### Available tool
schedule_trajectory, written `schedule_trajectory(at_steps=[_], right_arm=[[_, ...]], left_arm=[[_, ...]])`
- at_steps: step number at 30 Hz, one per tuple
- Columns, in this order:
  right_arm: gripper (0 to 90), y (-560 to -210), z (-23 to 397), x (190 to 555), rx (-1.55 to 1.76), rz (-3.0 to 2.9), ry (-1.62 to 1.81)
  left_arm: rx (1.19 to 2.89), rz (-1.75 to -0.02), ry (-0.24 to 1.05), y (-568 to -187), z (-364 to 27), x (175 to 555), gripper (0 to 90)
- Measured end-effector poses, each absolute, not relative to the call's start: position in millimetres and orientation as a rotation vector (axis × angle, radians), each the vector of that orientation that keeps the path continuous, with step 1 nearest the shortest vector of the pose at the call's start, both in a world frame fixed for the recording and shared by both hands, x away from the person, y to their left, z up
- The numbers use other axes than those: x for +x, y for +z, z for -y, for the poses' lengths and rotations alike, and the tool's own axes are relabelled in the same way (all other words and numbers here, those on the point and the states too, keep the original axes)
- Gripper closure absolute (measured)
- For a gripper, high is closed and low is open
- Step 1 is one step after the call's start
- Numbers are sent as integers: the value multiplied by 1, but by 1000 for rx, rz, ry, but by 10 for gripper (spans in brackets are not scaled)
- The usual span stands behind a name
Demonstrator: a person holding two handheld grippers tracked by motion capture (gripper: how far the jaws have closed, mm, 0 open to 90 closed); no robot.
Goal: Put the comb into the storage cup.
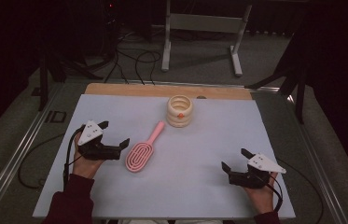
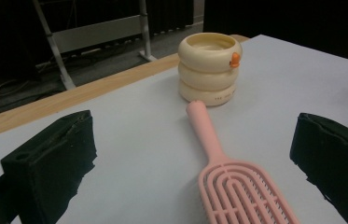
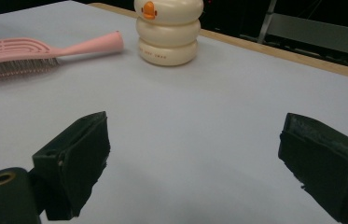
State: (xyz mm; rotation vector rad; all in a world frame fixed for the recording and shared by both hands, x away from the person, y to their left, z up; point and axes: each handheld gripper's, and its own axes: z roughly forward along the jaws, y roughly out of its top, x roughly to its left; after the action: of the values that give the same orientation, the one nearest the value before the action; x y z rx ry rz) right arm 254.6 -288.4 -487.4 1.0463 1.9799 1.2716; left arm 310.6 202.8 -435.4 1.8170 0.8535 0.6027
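A: Where's the hairbrush (image 1: 143,149) sitting right now?

B: Flat on the pale grey table top (image 1: 209,140), a little left of centre, bristles down. Its handle points to about 1 o'clock, toward the cream ringed holder (image 1: 179,111), and the tip stops just short of the holder's base.

A: And the claws?

B: The left gripper (image 1: 114,138) is just beside the brush head, at its 9 o'clock, jaws spread wide and holding nothing. In the left gripper view the head lies between the two black jaws. The right gripper (image 1: 235,159) waits well apart at about 4 o'clock from the brush, jaws also wide apart and empty.

A: So how would you take it cleanly?

B: I'd guess the handle is the better hold. It's narrow and smooth, while the slotted head is broad and could slip. Come in low, close across the handle's width and lift level so the tip doesn't knock the holder over.

A: Anything around the table?

B: A wooden strip (image 1: 162,89) runs along the far edge. Beyond it are a grey floor with loose cables (image 1: 129,60), a metal frame (image 1: 204,28) and dark surroundings.
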Motion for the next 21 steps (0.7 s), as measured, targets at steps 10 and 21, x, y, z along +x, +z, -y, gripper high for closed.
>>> schedule_trajectory(at_steps=[10, 21], right_arm=[[83, -488, 288, 255, 1044, -1984, 1269], [84, -488, 286, 255, 1045, -1988, 1271]], left_arm=[[1818, -856, 591, -439, -197, 319, 9], [1832, -870, 583, -446, -186, 332, 12]])
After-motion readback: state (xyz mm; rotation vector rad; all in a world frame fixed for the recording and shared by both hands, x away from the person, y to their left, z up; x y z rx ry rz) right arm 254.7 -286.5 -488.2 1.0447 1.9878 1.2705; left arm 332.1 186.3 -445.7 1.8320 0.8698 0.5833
